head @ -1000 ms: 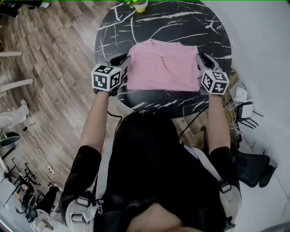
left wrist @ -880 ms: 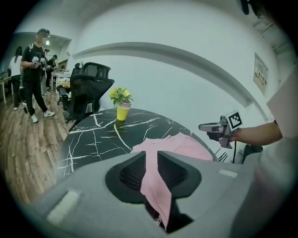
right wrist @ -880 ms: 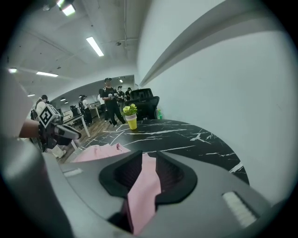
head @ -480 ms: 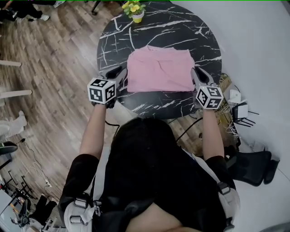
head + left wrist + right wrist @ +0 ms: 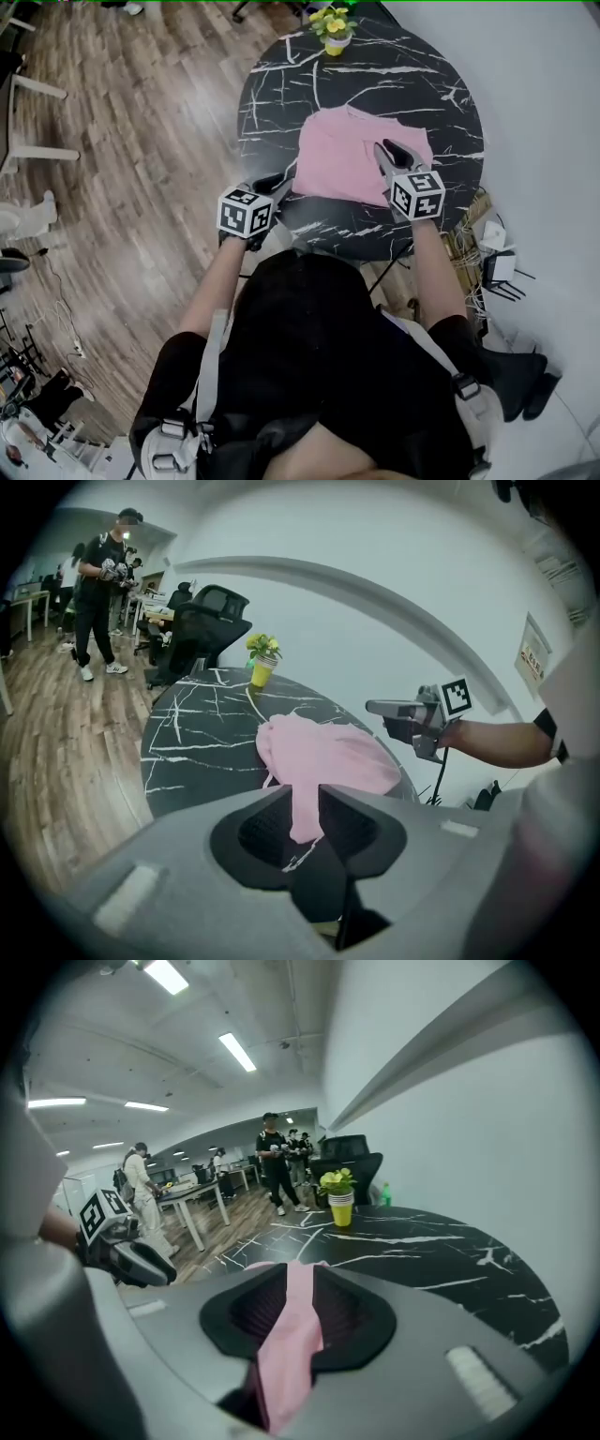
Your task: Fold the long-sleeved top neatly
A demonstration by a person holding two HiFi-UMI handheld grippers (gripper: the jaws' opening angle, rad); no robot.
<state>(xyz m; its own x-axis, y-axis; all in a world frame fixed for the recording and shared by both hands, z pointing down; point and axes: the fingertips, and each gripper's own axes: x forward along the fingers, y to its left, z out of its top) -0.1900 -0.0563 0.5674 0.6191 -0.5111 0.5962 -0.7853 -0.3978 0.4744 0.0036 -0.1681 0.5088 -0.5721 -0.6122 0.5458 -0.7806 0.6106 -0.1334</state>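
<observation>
The top [image 5: 342, 161] is pink, the table [image 5: 281, 103] black with white veins.

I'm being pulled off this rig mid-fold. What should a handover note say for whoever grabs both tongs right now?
Left tongs: shut on the pink top, near left corner, jaws just eased slightly, at the table edge.
Right tongs: shut on its fabric, over the right half.
Done: top already looks like a compact rectangle, collar far.
To do: probably lay the held fabric down and smooth it.
</observation>
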